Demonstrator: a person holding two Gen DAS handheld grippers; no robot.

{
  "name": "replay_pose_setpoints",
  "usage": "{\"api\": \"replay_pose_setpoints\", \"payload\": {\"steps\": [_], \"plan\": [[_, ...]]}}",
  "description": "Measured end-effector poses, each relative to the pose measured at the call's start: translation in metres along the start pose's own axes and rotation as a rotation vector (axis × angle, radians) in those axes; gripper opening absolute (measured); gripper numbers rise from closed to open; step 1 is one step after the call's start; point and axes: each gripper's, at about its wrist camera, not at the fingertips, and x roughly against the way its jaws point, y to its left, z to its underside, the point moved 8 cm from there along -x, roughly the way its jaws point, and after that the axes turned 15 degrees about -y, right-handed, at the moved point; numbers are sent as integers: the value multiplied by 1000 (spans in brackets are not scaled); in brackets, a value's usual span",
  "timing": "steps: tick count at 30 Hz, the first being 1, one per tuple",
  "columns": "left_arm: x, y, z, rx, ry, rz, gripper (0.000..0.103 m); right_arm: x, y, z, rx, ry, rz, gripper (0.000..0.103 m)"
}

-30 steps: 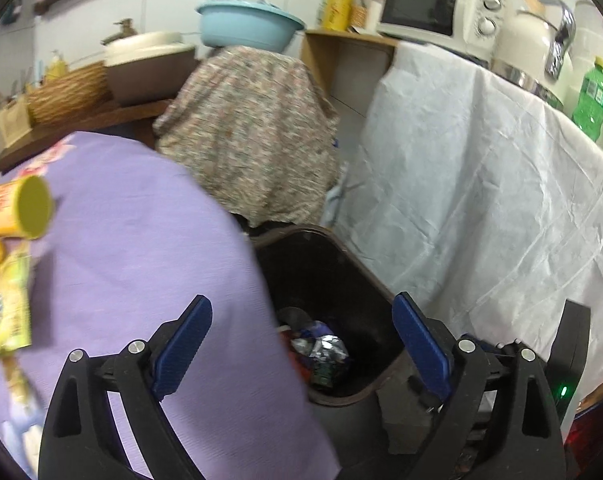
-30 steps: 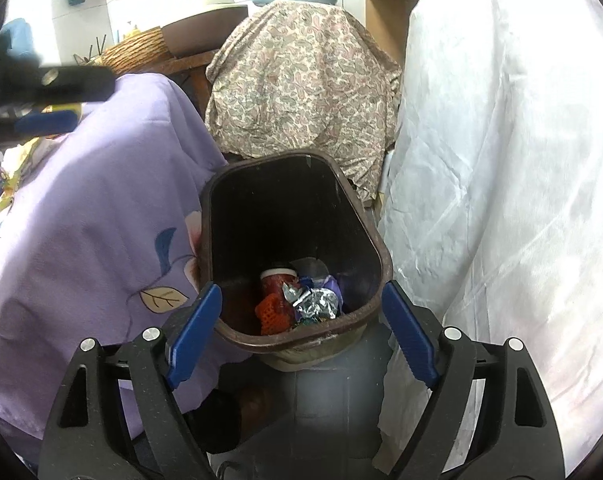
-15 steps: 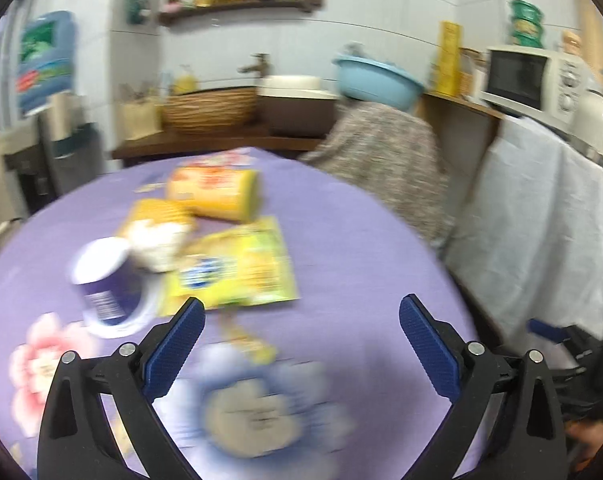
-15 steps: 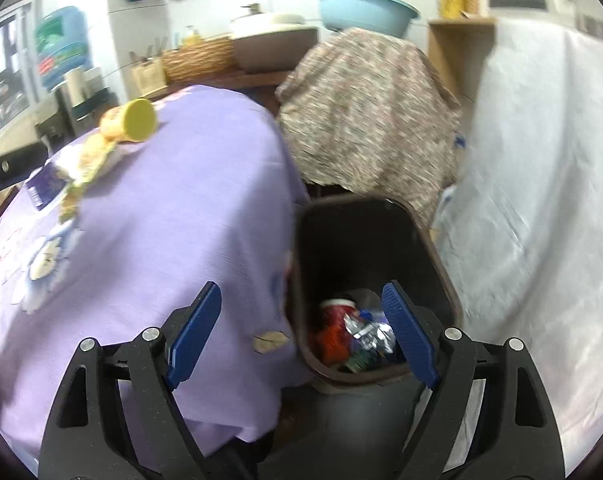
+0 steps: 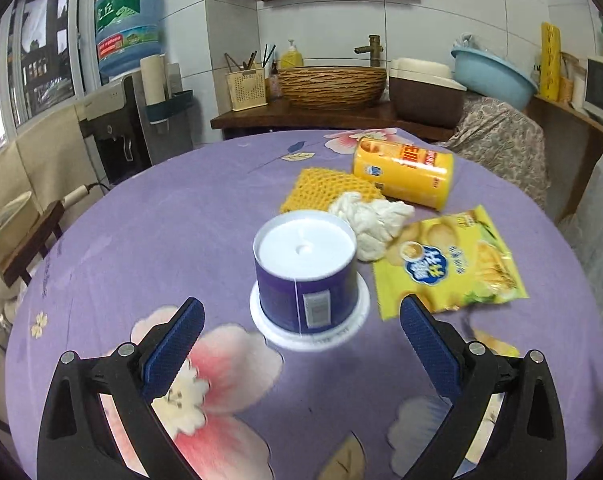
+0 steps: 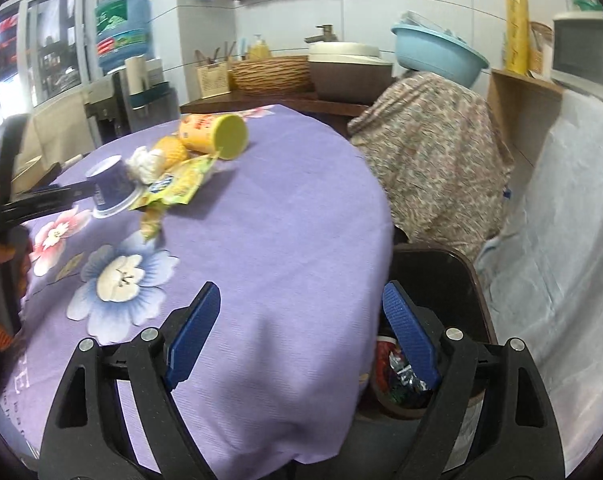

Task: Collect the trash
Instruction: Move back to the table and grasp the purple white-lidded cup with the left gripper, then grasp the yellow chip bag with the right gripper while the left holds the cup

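1. Two grippers show. The left gripper (image 5: 301,344) hangs over the desk (image 5: 189,216) with its fingers (image 5: 173,344) spread wide; its jaws have just been opening, nothing is between the pads, and the purple tub stands just beyond their tips.
2. The right gripper (image 6: 301,332) has its fingers (image 6: 193,332) wide and empty, above the desk's rounded near edge, where the purple floral cloth (image 6: 285,216) drapes down.
3. Five pieces of trash lie in one cluster on the desk: one upturned purple tub (image 5: 307,276) with a white base uppermost, one white crumpled wad (image 5: 371,222), one yellow foam net (image 5: 329,188), one yellow can (image 5: 405,172) on its side, one yellow snack bag (image 5: 449,264). The wad touches the tub, the net and the bag.
4. One dark bin (image 6: 437,280) stands beside the desk's edge, below the right gripper's right finger, with wrappers inside.
5. Open cloth surrounds the cluster on the near and left sides.
6. Writing on the can and bag is too blurred to read.
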Motion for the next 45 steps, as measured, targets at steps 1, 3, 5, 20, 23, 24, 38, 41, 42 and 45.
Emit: {"api": "replay_pose_setpoints", "payload": {"steps": [1, 3, 5, 20, 23, 24, 38, 41, 42, 45], "plan": [[-5, 1, 0, -14, 3, 6, 97, 0, 5, -2, 2, 0, -12, 84], [-17, -1, -3, -33, 15, 15, 97, -1, 15, -6, 2, 2, -35, 84], [-26, -3, -7, -16, 12, 20, 96, -3, 23, -9, 6, 5, -55, 84], [-30, 7, 0, 77, 49, 97, 68, -71, 99, -41, 16, 64, -226, 84], [-22, 16, -7, 97, 22, 85, 68, -95, 103, -46, -20, 91, -239, 84], [-21, 19, -9, 105, 10, 80, 68, -100, 103, -47, -26, 95, -235, 84], [-19, 21, -15, 124, -18, 84, 68, -177, 117, -38, -200, 239, -303, 49], [-16, 23, -18, 131, -32, 81, 68, -178, 122, -34, -207, 245, -320, 28], [-15, 25, -20, 140, -39, 79, 68, -175, 122, -34, -212, 238, -323, 22], [-12, 32, -23, 162, -55, 69, 68, -163, 120, -38, -235, 215, -340, 14]]}}
